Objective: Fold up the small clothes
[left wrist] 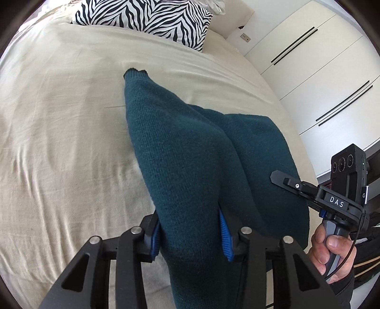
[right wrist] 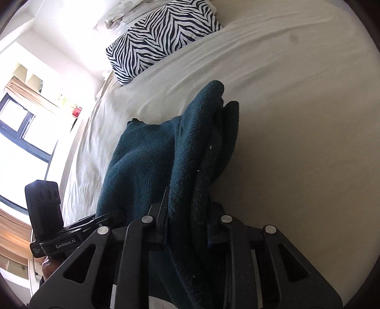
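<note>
Both grippers, left gripper (left wrist: 191, 234) and right gripper (right wrist: 187, 225), have jaws clamped on our dark teal knitted garment (left wrist: 190, 152), apparently lifting its edge over the cream bed sheet (left wrist: 59, 118) for folding.

Daylight from the window (right wrist: 21, 133) blows out the right wrist view's left side. Both fisheye views bend at dark-vignetted edges. The bedsheet (left wrist: 59, 133) looks slightly blurred.

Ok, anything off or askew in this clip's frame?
Nothing damaged or spilled. The dark teal knitted garment hangs bunched between the left tool and right tool, unevenly gathered, above the cream bedsheet. The zebra-print pillow sits normally.
</note>
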Available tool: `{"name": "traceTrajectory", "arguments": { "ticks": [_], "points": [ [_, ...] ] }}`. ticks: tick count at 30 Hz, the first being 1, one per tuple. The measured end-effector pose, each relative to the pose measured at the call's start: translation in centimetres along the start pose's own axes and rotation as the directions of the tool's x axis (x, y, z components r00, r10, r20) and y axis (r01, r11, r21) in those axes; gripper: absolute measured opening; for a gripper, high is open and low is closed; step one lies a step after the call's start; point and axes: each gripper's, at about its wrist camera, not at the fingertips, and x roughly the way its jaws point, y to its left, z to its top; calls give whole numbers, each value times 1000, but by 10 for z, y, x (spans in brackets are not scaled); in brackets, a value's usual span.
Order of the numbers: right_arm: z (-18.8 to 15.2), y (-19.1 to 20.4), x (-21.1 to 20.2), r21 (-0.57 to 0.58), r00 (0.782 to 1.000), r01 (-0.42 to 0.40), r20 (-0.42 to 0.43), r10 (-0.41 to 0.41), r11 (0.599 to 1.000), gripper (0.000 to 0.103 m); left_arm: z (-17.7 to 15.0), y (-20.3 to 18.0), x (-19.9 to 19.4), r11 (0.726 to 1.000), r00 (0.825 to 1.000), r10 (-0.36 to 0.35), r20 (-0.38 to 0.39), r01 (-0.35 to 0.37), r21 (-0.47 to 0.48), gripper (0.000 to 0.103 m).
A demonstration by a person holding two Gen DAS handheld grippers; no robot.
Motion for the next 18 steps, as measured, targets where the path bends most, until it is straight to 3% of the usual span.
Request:
{"name": "traceTrajectory", "arguments": {
  "ticks": [11, 18],
  "points": [
    [-67, 114, -23, -71, 985, -171, -30, 169, 983, 20, -56, 32, -124, 998, 995, 40, 96, -45, 51, 44],
    [-138, 132, 2, -5, 961, -254, -109, 252, 967, 20, -112, 84, -146, 999, 995, 50, 82, -51, 6, 44]
  ]
}}
